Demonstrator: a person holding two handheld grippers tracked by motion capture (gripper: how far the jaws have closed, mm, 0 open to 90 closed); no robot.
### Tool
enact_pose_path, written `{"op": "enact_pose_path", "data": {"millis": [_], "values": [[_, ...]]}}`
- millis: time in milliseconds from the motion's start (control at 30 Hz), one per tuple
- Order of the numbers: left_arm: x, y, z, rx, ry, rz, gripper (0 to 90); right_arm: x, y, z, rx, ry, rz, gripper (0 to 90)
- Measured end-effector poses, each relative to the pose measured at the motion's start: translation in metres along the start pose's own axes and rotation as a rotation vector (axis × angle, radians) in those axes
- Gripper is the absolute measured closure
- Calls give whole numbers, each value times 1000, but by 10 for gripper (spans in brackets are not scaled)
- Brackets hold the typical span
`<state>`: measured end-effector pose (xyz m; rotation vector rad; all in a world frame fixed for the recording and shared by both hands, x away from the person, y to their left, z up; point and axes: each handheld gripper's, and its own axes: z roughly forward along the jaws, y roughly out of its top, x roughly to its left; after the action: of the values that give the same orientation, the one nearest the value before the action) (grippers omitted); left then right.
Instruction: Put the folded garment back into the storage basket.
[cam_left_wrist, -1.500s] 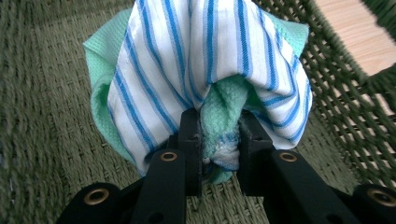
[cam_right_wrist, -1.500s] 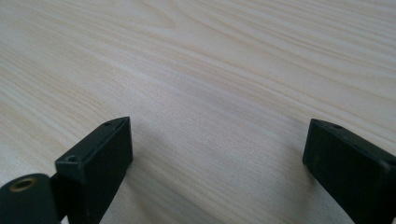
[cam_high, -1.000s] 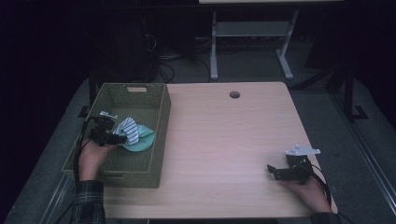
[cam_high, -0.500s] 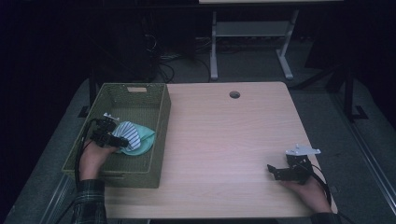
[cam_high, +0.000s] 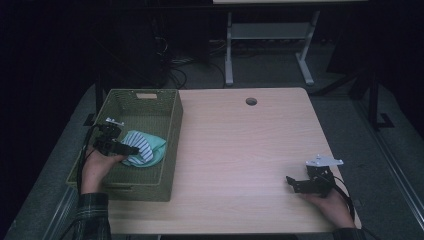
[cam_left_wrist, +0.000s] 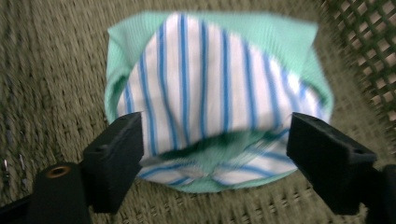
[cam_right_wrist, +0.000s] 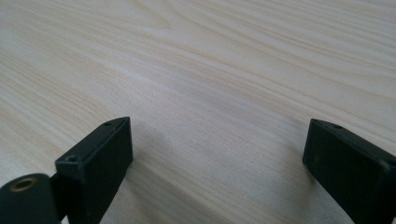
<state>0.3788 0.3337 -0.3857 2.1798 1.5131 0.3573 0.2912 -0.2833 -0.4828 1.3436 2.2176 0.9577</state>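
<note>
A dim lab or workroom: bare wooden table (cam_high: 240, 150), cables (cam_high: 180, 65) on grey floor, metal stand (cam_high: 270, 35) behind.

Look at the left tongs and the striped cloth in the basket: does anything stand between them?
Nothing visible does. The left tongs have just been opening, jaws standing wide either side of the striped cloth, which lies on the basket floor.

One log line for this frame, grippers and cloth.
left gripper: jaws just opened, apart | striped cloth: lying in basket, released | right gripper: open over table, holding nothing
</note>
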Motion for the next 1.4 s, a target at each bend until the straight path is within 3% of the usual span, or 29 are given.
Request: {"op": "enact_pose_path", "data": {"millis": [133,367,633,800,1000,1400], "values": [[-8,4,-12,-58,-28,-1,147,0,0,0,0,0,0,76],[-22,11,-24,-96,-43,20,143,0,0,0,0,-1,1,76],[-44,20,-39,-158,-119,62,144,0,0,0,0,-1,0,77],[-63,26,-39,-171,-155,100,145,0,0,0,0,-1,1,76],[-87,33,-37,-198,-231,134,146,0,0,0,0,-1,1,77],[-126,40,-30,-210,-296,205,147,0,0,0,0,-1,0,76]]}}
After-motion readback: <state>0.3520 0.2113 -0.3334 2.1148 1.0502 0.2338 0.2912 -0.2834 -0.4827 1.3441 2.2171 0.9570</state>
